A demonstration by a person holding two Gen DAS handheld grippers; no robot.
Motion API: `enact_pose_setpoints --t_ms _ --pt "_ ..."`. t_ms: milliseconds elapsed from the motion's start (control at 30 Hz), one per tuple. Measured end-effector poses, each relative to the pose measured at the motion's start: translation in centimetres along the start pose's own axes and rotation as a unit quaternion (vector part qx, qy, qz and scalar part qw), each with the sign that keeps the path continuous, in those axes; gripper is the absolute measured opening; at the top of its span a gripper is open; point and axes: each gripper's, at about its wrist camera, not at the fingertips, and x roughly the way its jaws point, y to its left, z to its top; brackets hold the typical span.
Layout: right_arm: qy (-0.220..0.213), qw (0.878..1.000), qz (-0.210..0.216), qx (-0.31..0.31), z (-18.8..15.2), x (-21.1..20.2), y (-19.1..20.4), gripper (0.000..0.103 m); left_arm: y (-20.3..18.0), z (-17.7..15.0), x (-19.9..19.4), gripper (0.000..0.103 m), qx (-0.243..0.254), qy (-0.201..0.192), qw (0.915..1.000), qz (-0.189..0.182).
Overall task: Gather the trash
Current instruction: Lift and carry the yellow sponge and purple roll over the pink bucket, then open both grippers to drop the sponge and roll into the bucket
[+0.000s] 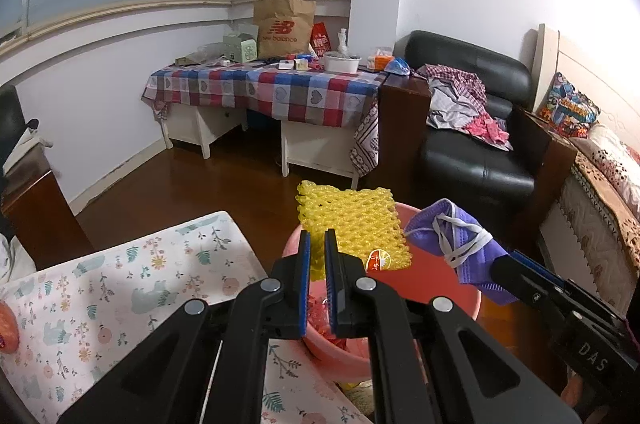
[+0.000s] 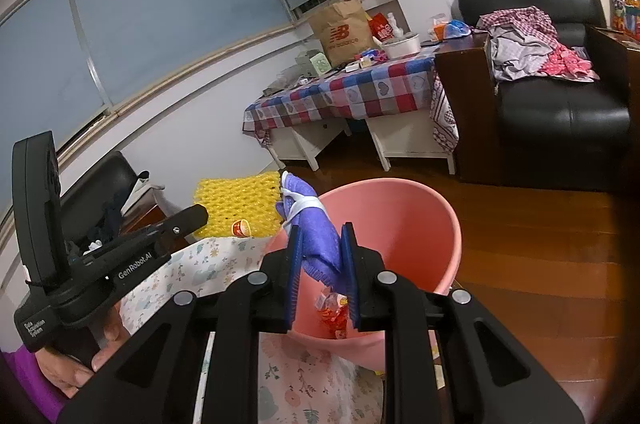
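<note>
The left gripper (image 1: 318,244) fingers are pinching the yellow foam net (image 1: 352,224) and the right gripper (image 2: 322,244) fingers are clamping the purple mask (image 2: 316,224), both hanging over the pink bin (image 2: 420,224) beside the surface (image 1: 120,284), evidently positioned for dropping.

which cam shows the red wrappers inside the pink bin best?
Right wrist. It looks down into the pink bin, so the red wrappers at the bottom show between the fingers of the right gripper. In the left wrist view only red patches appear behind the left gripper, under the yellow foam net.
</note>
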Motion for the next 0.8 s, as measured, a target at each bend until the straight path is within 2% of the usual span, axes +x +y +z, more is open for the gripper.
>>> enact_pose_setpoints --t_ms 800 --pt "0.008 0.998 -0.044 0.035 -0.6 2.8 -2.7 0.019 -3.8 -1.9 5.7 0.006 0.042 0.050 0.9979 -0.003"
